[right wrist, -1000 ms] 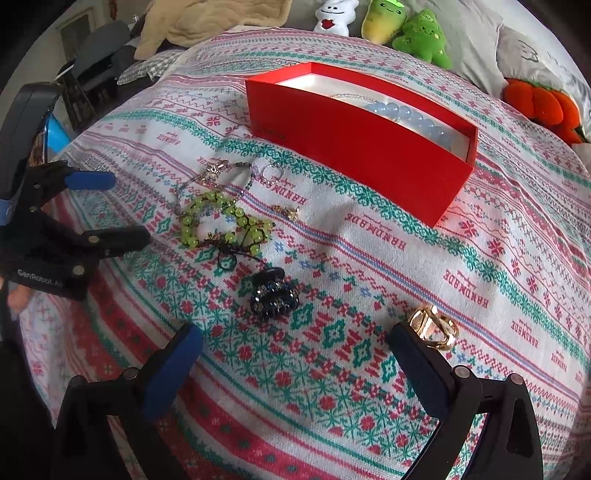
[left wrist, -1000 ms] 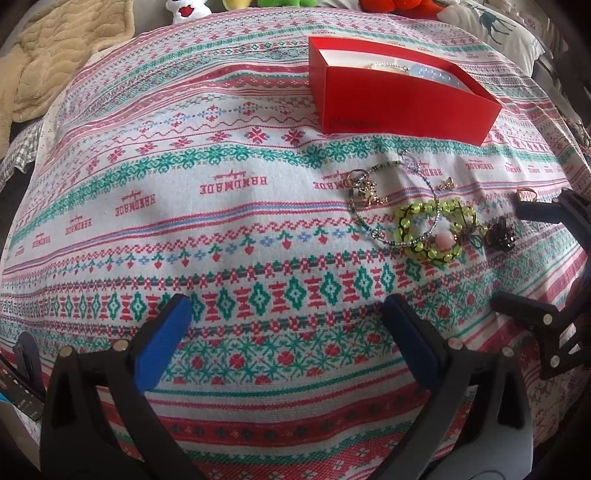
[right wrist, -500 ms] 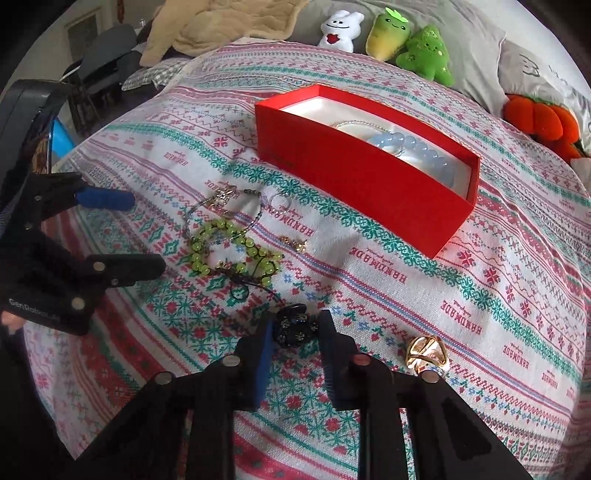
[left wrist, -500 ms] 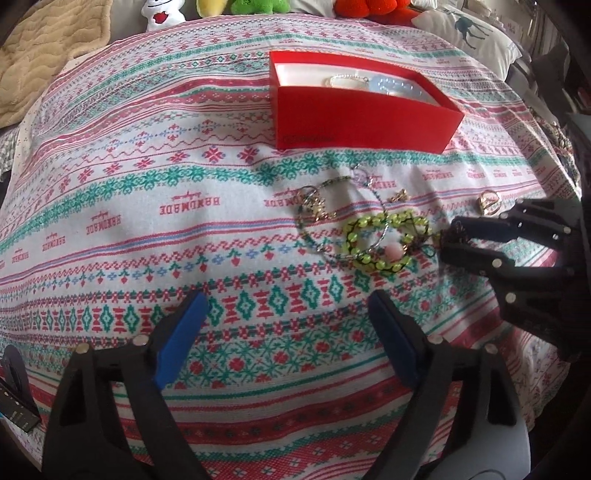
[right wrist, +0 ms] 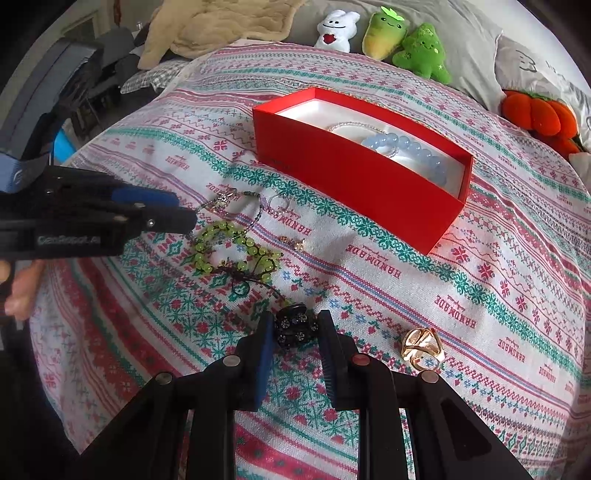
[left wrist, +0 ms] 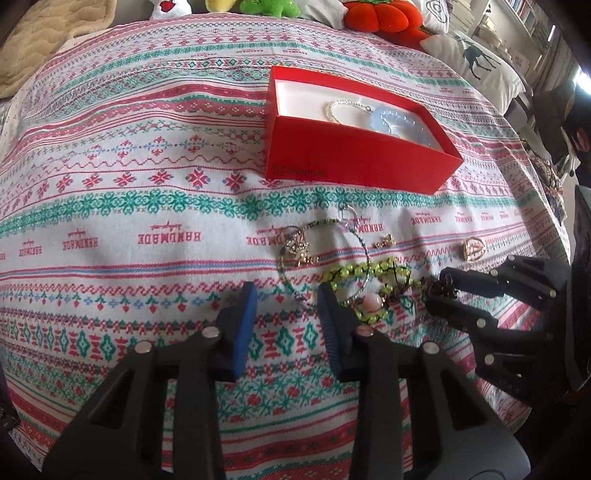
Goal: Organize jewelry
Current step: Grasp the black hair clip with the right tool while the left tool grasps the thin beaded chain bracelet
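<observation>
A red box [left wrist: 354, 155] [right wrist: 354, 170] on the patterned bedspread holds a pale blue bead bracelet [right wrist: 410, 147] and a pearl strand [left wrist: 343, 107]. Loose jewelry lies in front of it: a green bead bracelet [left wrist: 369, 280] [right wrist: 232, 251], a thin dark necklace [left wrist: 325, 251], a small gold earring [right wrist: 293, 243] and a gold ring [right wrist: 421, 347] [left wrist: 473, 249]. My right gripper [right wrist: 295, 332] is shut on a black beaded piece [right wrist: 293, 326]. My left gripper [left wrist: 288, 314] is half closed and empty, its tips at the near end of the necklace.
Plush toys [right wrist: 384, 37] and an orange pumpkin cushion [right wrist: 539, 118] line the far edge of the bed. A beige blanket [right wrist: 221, 22] lies at the back left. The bedspread [left wrist: 147, 184] left of the box carries nothing.
My right gripper closed on the black beaded piece. My left gripper moved forward to the necklace and narrowed its jaws.
</observation>
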The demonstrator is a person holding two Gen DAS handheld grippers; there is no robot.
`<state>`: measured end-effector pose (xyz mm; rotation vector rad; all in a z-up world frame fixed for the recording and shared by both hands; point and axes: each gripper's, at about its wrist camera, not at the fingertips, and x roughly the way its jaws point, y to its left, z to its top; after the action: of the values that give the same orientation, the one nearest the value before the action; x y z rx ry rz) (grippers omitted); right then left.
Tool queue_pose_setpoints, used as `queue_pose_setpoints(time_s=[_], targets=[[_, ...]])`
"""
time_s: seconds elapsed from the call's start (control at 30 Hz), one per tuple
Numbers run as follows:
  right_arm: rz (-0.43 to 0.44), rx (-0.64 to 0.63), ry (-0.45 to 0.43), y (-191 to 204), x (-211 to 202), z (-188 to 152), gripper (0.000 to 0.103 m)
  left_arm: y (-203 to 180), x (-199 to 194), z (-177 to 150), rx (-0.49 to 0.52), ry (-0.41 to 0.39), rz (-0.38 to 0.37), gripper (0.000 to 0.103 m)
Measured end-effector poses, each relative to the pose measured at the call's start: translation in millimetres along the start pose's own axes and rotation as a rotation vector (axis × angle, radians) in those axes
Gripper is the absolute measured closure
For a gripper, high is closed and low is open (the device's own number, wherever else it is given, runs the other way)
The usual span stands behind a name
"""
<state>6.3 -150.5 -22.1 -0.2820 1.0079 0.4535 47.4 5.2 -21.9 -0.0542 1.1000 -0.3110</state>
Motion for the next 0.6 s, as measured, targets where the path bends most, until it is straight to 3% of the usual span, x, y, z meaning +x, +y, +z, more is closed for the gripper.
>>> queue_pose_setpoints(time_s=[0.1, 0.23, 0.37, 0.6], targets=[[-0.001, 0.004, 0.0, -2, -1, 0, 0.079, -7, 10, 3, 0.024, 0.026, 0.005, 0.07], [-0.003, 0.011, 0.004, -3, -1, 0, 0.079, -14, 16, 4, 0.06, 0.045, 0.075, 0.085], [-0.004, 0.01, 0.005, -3, -2, 0, 0.079, -13, 18, 6, 0.05, 0.055, 0.087, 0.096], [-0.009, 0.01, -0.007, -3, -6, 3, 0.079, -6, 6, 6, 0.011, 0.023, 0.062, 0.098]])
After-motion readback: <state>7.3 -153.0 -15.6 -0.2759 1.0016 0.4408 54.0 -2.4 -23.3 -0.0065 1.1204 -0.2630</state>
